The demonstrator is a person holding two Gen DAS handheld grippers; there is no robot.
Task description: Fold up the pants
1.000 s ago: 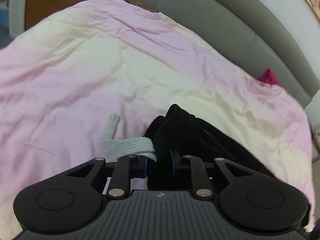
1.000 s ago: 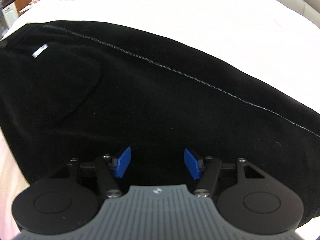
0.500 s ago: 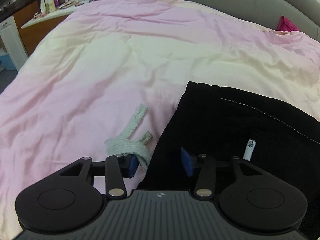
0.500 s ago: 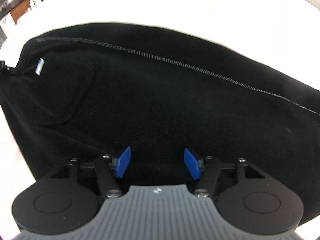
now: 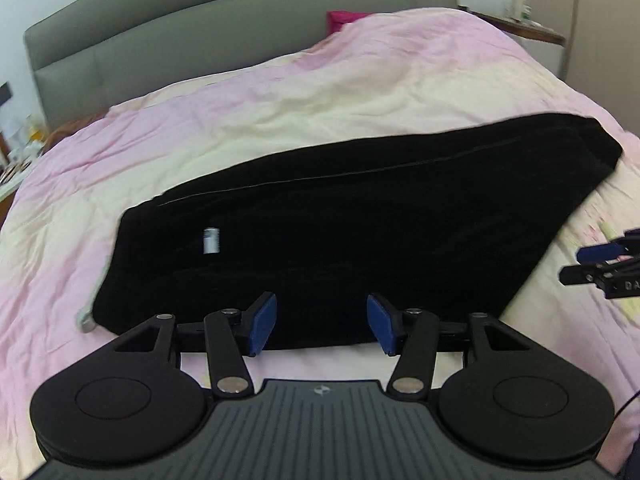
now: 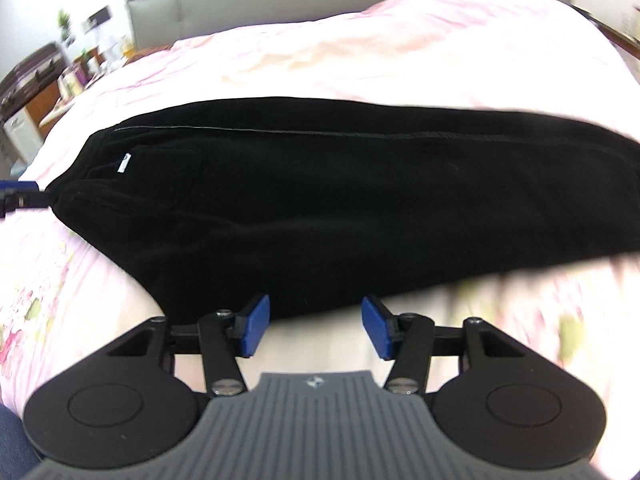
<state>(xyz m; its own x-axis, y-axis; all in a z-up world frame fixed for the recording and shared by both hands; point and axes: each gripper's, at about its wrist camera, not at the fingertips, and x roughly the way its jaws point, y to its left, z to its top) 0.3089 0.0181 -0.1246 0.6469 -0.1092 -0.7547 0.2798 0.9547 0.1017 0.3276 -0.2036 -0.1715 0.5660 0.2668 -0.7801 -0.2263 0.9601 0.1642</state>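
The black pants (image 5: 360, 232), laid lengthwise across the pink duvet (image 5: 240, 112) below the grey headboard (image 5: 200, 28), are gripped by neither of the 2 tools, the left gripper (image 5: 322, 324) opening and the right gripper (image 6: 314, 326) closing on nothing, presumably for regrasping.

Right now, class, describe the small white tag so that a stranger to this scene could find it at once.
Start at the pink bedspread below the grey headboard. Across it lie the black pants, folded lengthwise. The white tag sits on their wider left end, the only pale mark on the dark cloth besides a thin stitched seam.
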